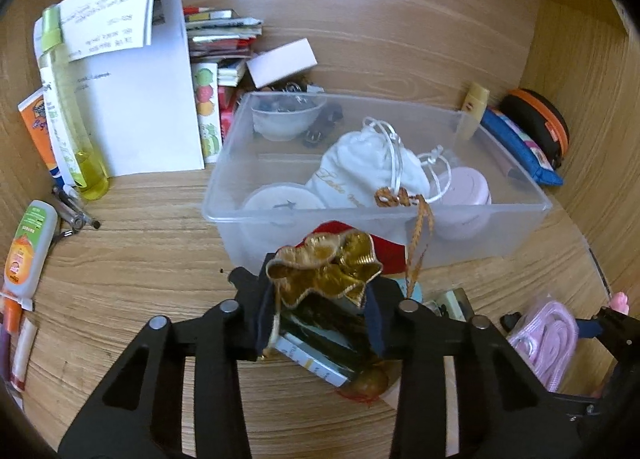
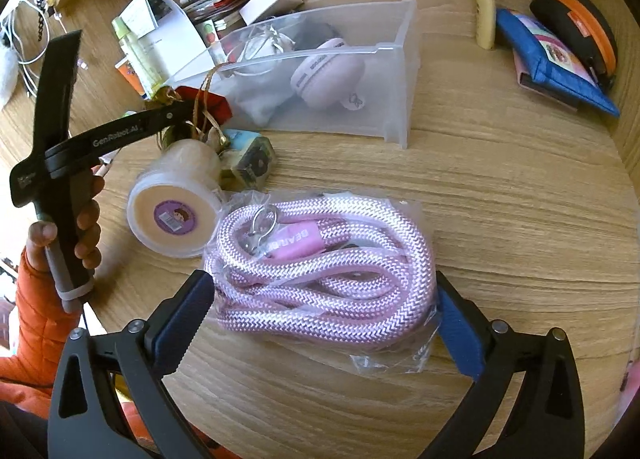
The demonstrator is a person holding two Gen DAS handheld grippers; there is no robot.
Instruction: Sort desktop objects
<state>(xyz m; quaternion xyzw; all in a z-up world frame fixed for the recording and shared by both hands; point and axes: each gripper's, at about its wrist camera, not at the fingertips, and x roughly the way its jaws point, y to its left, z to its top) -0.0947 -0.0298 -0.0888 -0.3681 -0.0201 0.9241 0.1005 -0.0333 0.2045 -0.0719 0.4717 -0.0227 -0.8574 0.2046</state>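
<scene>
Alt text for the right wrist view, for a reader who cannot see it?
The right claw straddles a bagged pink rope on a wooden desk, pads not visibly pressing it. Behind stand a clear plastic bin and a cream jar; a hand holds the left claw's handle at left.

Each gripper is built of matte black plastic arms with cut-out slots and round silver screws at the joints. The right gripper (image 2: pixel 320 323) is fitted with dark blue pads (image 2: pixel 182 323) (one edge is ridged). White lettering is printed on the left gripper (image 2: pixel 176 115). An orange puffy sleeve (image 2: pixel 36 319) is worn.
</scene>
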